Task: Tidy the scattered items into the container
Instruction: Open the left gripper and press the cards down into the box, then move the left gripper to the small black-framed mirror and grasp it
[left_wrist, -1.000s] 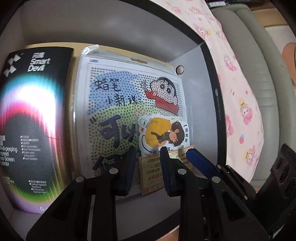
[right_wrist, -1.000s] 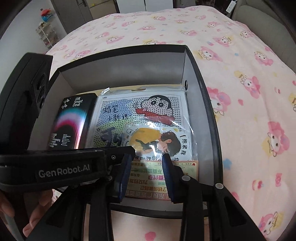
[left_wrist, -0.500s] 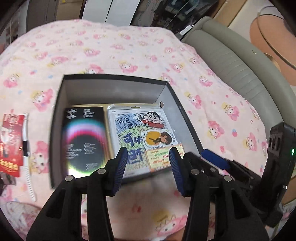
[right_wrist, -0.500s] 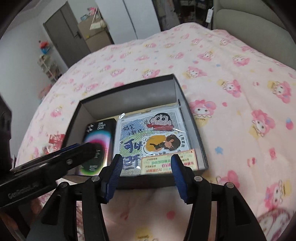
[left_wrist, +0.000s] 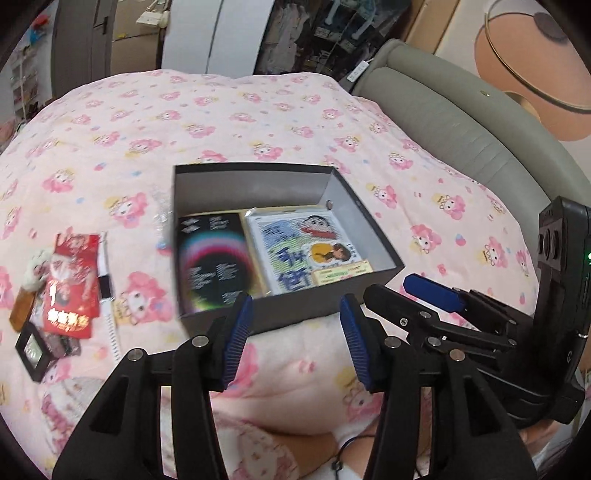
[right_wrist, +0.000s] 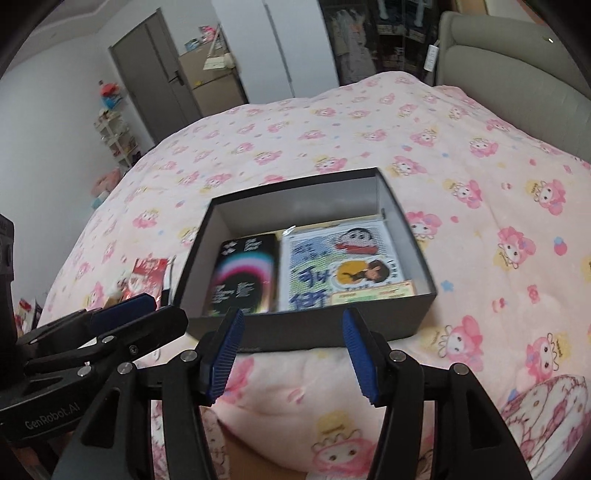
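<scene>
A dark grey box (left_wrist: 251, 188) (right_wrist: 295, 199) lies open on the pink bedspread. Inside it are a black rainbow pack (left_wrist: 216, 262) (right_wrist: 245, 273), a cartoon sheet pack (left_wrist: 284, 240) (right_wrist: 317, 254), a figure sticker (left_wrist: 328, 253) and a yellow card (left_wrist: 341, 273) (right_wrist: 373, 291). My left gripper (left_wrist: 295, 306) hovers before the box's near wall, its jaws opening with nothing between them. My right gripper (right_wrist: 291, 321) is beside it, open and empty. Left of the box lie a red packet (left_wrist: 72, 284) (right_wrist: 147, 273), a white strap (left_wrist: 107, 288), a small white plush (left_wrist: 37, 266) and a small black case (left_wrist: 33, 350).
The pink patterned bedspread (left_wrist: 258, 110) covers the whole bed. A grey padded headboard (left_wrist: 461, 122) runs along the right. Beyond the bed's far end stand a grey door (right_wrist: 155, 74), a white shelf rack (right_wrist: 114, 136) and a wardrobe.
Both grippers have pulled up and back out of the box and opened wide. The yellow card that lay between their fingers now lies in the box.
</scene>
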